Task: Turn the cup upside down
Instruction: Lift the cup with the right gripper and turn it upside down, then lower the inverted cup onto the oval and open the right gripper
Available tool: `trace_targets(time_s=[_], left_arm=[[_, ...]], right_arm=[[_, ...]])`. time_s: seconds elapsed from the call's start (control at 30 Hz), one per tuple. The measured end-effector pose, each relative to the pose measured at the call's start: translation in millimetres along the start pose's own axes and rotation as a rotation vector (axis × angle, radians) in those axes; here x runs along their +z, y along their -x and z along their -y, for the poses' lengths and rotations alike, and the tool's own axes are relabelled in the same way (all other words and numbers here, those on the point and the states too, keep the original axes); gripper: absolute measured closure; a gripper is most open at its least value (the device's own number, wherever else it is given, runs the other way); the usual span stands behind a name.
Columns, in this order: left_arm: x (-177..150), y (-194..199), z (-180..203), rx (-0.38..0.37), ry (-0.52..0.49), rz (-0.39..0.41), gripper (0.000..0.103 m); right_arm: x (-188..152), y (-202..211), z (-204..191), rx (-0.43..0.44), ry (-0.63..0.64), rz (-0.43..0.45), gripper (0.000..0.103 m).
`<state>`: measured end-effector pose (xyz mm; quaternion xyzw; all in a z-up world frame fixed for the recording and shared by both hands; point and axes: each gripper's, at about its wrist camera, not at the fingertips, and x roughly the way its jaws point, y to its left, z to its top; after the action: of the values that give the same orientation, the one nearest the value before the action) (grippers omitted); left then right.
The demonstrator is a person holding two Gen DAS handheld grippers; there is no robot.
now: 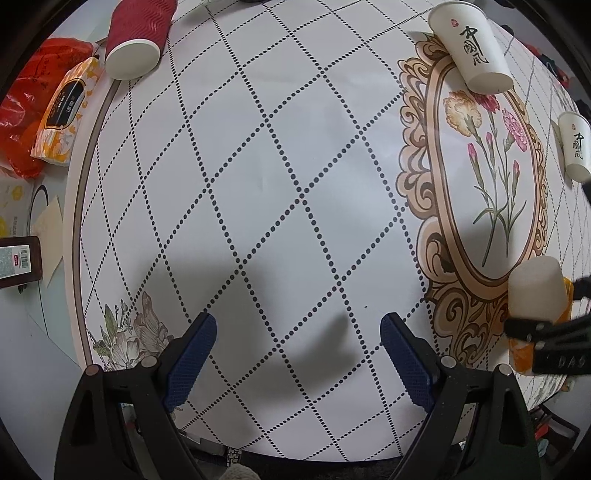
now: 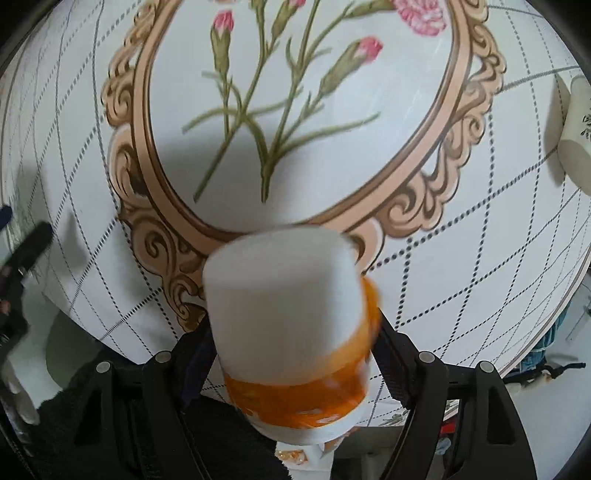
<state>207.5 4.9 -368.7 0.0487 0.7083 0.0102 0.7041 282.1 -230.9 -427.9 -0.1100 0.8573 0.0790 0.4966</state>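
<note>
Colours and patterns on the table.
White tablecloth (image 1: 280, 155) with dotted black diamond grid and pink-flower medallion; white cup (image 2: 291, 317) banded orange; red ribbed cup (image 1: 138, 33); blue gripper pads (image 1: 194, 354).

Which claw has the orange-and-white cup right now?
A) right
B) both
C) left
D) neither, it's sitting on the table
A: in the right wrist view the orange-and-white cup sits clamped between the right claw's two fingers, while in the left wrist view the left claw is spread wide over the table with nothing between its pads.
</note>
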Motion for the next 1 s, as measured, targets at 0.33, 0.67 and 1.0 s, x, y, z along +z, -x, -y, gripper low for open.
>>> trace_targets(time_s=[0.33, 0.67, 1.0], left_arm=[[-9.4, 3.7, 6.2, 0.008, -0.005, 0.006, 0.012], [-21.3, 4.5, 1.4, -0.003, -0.002, -0.003, 0.012], [-6.9, 5.5, -6.0, -0.025, 0.022, -0.02, 0.012]], right_arm=[[18.5, 9.1, 10.7, -0.041, 0.02, 0.022, 0.032], [3.7, 17.8, -0.4, -0.026, 0.037, 0.134, 0.033], [3.7, 78.0, 36.3, 0.102, -0.128, 0.6, 0.033]])
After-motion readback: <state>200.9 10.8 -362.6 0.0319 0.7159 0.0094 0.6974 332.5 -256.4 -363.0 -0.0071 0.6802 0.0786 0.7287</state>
